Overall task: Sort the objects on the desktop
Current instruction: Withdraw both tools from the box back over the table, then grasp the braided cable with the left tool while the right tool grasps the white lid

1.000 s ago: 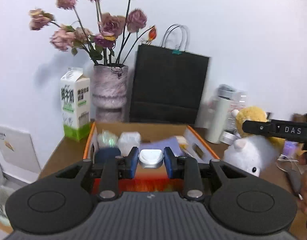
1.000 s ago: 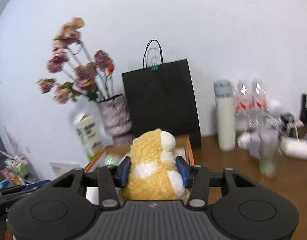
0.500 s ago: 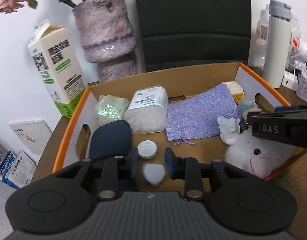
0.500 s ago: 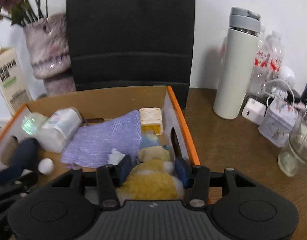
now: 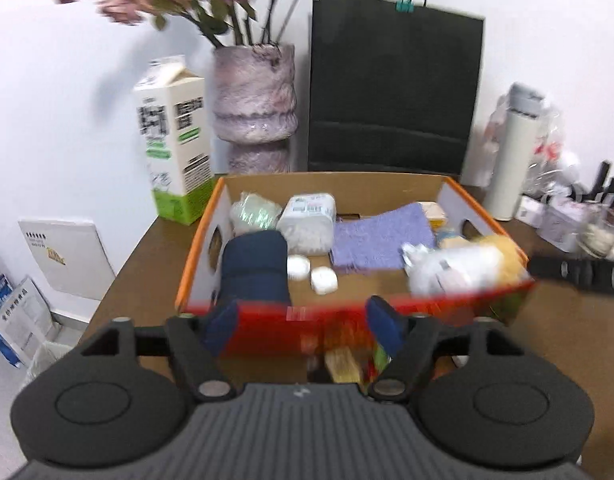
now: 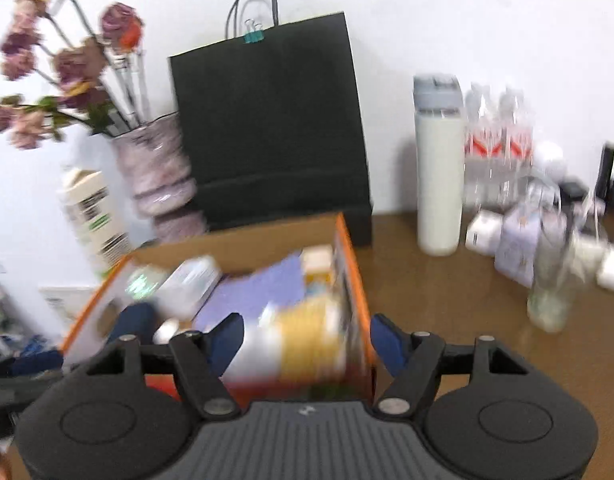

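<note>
Left gripper and right gripper, both spread wide and empty, near the orange-rimmed cardboard box containing a yellow plush toy.

Brown wooden desk against a plain white wall.

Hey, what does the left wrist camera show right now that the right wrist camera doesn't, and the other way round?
Only the left wrist view shows the two small white cases on the box floor and the white plush clearly. Only the right wrist view shows the glass jar on the desk clearly. Both show the cardboard box, black paper bag, milk carton, white thermos, and an open, empty gripper: left gripper, right gripper.
</note>
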